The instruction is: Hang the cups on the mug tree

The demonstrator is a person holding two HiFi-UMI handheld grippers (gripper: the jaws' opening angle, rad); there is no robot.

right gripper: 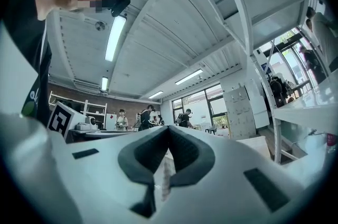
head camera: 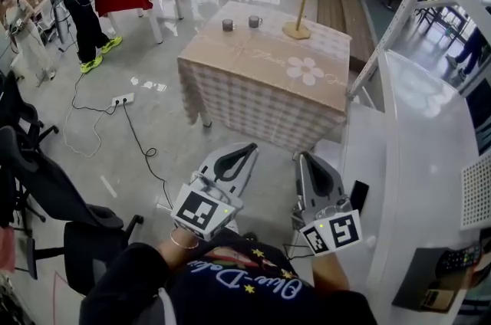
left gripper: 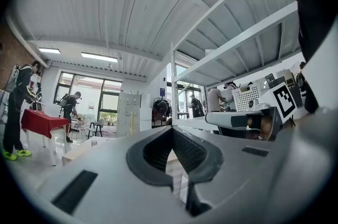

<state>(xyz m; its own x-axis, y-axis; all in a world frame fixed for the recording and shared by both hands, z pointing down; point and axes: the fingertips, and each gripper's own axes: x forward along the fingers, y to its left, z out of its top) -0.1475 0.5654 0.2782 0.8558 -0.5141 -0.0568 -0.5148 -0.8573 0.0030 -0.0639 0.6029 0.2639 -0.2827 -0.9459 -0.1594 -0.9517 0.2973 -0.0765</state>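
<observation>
Find left gripper (head camera: 248, 150) and right gripper (head camera: 304, 158) held close to the body, side by side, well short of the bench (head camera: 253, 78) and aimed roughly level toward it. Read left fingers (left gripper: 156, 154) as pressed together at the tips with nothing between; same for right fingers (right gripper: 186, 157), tips together on nothing. Locate task items on the far part of the bench: dark cup (head camera: 227, 24) and pale cup (head camera: 254, 21) near each other, mug tree (head camera: 298, 13) to their right, apart from both. Take both cups as upright, long axis vertical, mouths up. Make out what looks like a handle on the pale cup's right side, toward the tree; cannot tell the dark cup's handle direction at this size. Take the tree's post as upright on its round base, long axis vertical; cannot resolve the pegs. Judge task not begun, no cup on the tree. Flag risks: reaching a cup with fingers unopened would knock it over or shove it across the cloth; pinching a rim off-centre could tip it or let it swing; bringing a handle to a peg at the wrong angle could miss or topple the tree on its narrow base. Flag also floor cable (head camera: 146, 152) lying between here and the bench as a likely trip hazard on the walk-in.
</observation>
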